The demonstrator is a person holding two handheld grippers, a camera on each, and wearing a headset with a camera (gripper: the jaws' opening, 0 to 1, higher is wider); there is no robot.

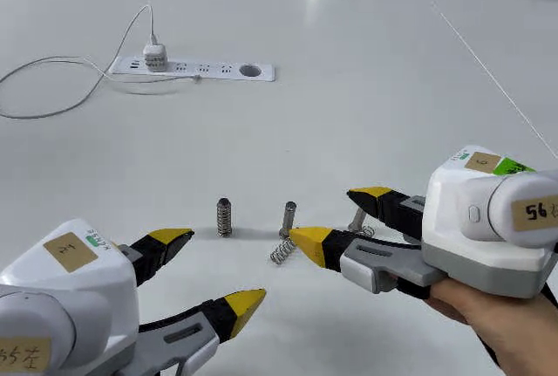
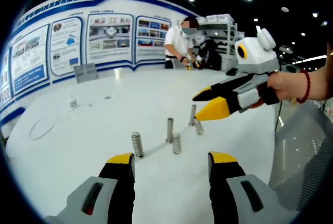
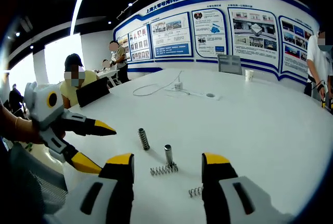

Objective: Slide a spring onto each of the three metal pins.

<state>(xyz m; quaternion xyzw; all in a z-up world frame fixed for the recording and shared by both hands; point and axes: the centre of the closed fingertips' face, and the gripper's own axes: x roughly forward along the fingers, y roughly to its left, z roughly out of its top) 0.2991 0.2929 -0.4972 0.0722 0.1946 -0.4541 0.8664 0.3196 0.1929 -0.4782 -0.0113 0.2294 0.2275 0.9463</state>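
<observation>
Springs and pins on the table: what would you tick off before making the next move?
1. Check left pin has its fitted spring: ok.
2. Check middle pin is covered: not ok, bare.
3. Check third pin is covered: not ok, looks bare.
4. Check loose spring lies free beside middle pin: ok.
5. Check right gripper is open, empty: ok.
6. Check left gripper is open, apart from pins: ok.

Your left gripper [image 1: 209, 271], white-and-grey plastic with yellow-tipped black jaws, sits low at your near left, its jaws spread wide and pointing forward and to the right. Your matching right gripper [image 1: 324, 214] reaches in from the right, jaws parted, held in your bare hand [image 1: 475, 311].
</observation>
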